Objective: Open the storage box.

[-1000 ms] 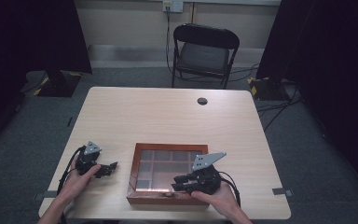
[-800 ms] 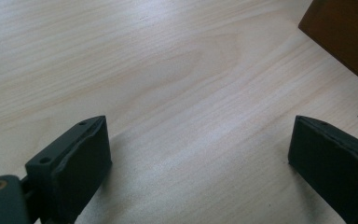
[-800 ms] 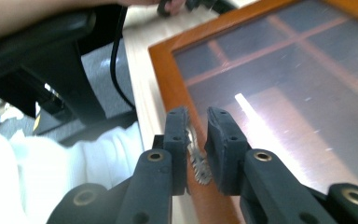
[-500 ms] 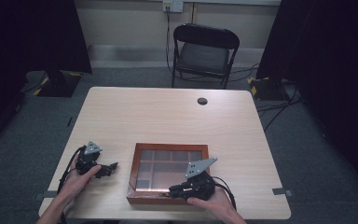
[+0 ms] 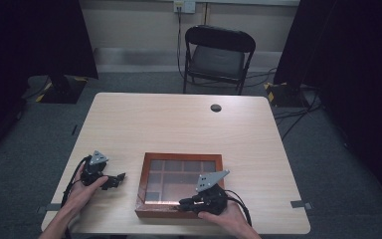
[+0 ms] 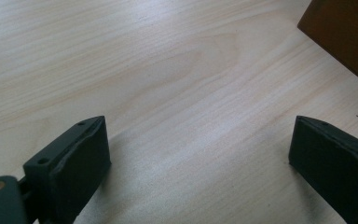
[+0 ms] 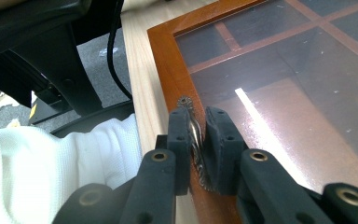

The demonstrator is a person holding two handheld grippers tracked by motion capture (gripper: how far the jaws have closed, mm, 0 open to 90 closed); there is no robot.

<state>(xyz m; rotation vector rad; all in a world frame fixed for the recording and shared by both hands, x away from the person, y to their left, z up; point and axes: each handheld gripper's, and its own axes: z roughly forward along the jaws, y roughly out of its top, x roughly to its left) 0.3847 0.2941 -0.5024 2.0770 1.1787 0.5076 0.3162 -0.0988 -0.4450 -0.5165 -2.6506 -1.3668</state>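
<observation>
Two pads of the right hand-held gripper (image 7: pixel 198 122) pinch the thin metal clasp (image 7: pixel 189 122) on the stiff, glass-lidded wooden box (image 5: pixel 181 158), likely fragile; the left hand-held gripper (image 6: pixel 198 144) stands spread.

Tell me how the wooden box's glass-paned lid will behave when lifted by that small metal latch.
The glass-paned lid probably lifts stiffly as one piece, since a solid wooden frame borders it. Its panes look fragile if dropped. The small metal latch, pinched by the right gripper, looks thin and may slip.
</observation>
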